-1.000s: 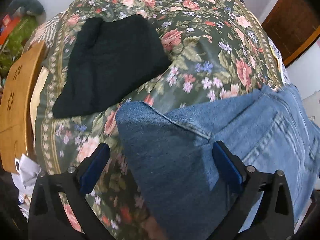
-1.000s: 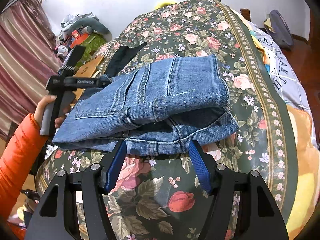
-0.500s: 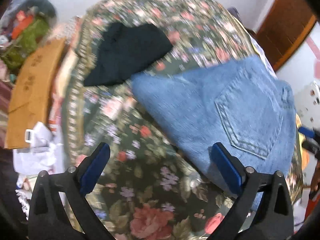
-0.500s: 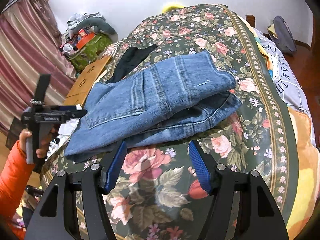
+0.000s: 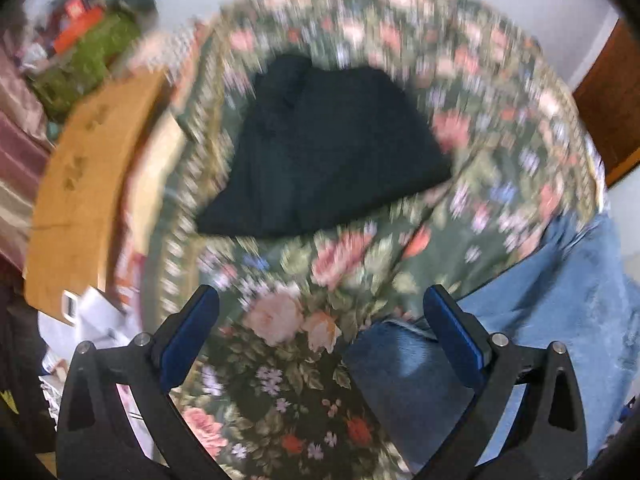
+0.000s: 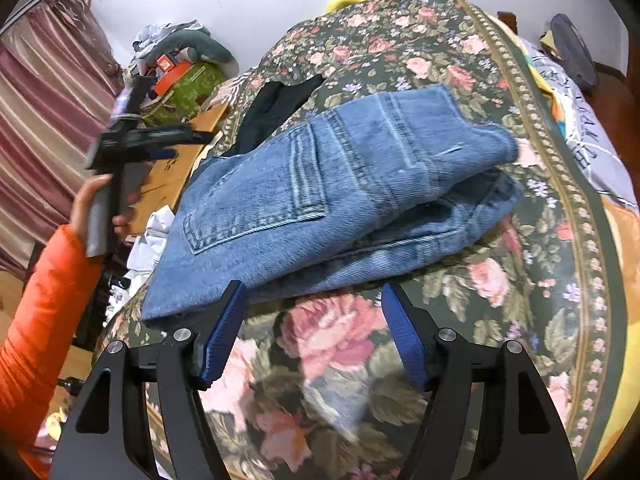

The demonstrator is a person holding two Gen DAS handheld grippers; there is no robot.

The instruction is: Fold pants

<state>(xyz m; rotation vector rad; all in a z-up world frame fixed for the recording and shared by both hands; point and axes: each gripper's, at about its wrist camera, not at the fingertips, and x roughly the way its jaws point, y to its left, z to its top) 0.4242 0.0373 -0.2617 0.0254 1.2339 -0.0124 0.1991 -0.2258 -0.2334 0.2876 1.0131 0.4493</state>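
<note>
Folded blue jeans [image 6: 340,184] lie on the floral bedspread [image 6: 440,40], back pocket up. My right gripper [image 6: 314,288] hovers at their near edge. Its jaws are opening, with only bedspread between the pads. In the blurred left wrist view my left gripper [image 5: 320,294] stands wide open over the bedspread [image 5: 280,380]. A corner of the jeans [image 5: 560,300] lies under its right finger. In the right wrist view the left gripper [image 6: 140,140] is held off the jeans' left side by a hand in an orange sleeve [image 6: 44,320].
A black folded garment [image 5: 332,160] lies farther up the bed. A wooden board [image 5: 80,180] and white bags [image 5: 88,312] stand along the bed's left side, with a clutter pile [image 6: 180,64] and striped curtain [image 6: 48,100] behind. A printed quilt [image 6: 580,120] hangs off the right edge.
The left gripper left the jeans and swung out to the left, so the jeans now sit at the right of its view. The right gripper shifted slightly along the jeans' near edge.
</note>
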